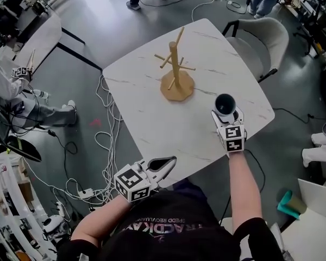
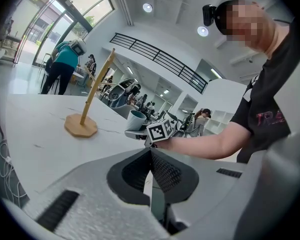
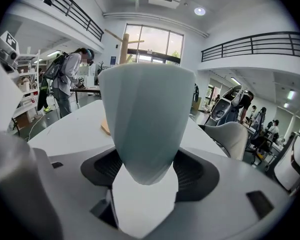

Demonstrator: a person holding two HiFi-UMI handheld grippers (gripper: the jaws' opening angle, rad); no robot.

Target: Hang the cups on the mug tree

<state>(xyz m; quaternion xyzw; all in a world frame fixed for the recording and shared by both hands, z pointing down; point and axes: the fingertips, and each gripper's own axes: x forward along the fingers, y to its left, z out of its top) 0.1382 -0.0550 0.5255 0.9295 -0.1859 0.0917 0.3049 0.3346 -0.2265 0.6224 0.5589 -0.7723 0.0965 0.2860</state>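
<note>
The wooden mug tree [image 1: 175, 68] stands upright near the middle of the white marble-look table [image 1: 174, 132], with bare pegs. My right gripper [image 1: 226, 115] is shut on a pale blue-grey cup [image 1: 226, 104], held just above the table to the right of and nearer than the tree. In the right gripper view the cup [image 3: 145, 114] fills the space between the jaws and the tree's top [image 3: 124, 41] peeks out behind it. At the table's near edge my left gripper [image 1: 165, 165] is shut on nothing; its view shows the tree [image 2: 87, 106] and the cup [image 2: 136, 119].
A white chair [image 1: 263, 37] stands at the table's far right side. Cables and a power strip [image 1: 106, 145] lie on the floor left of the table. A seated person [image 1: 11, 94] is at the far left, others stand beyond the table.
</note>
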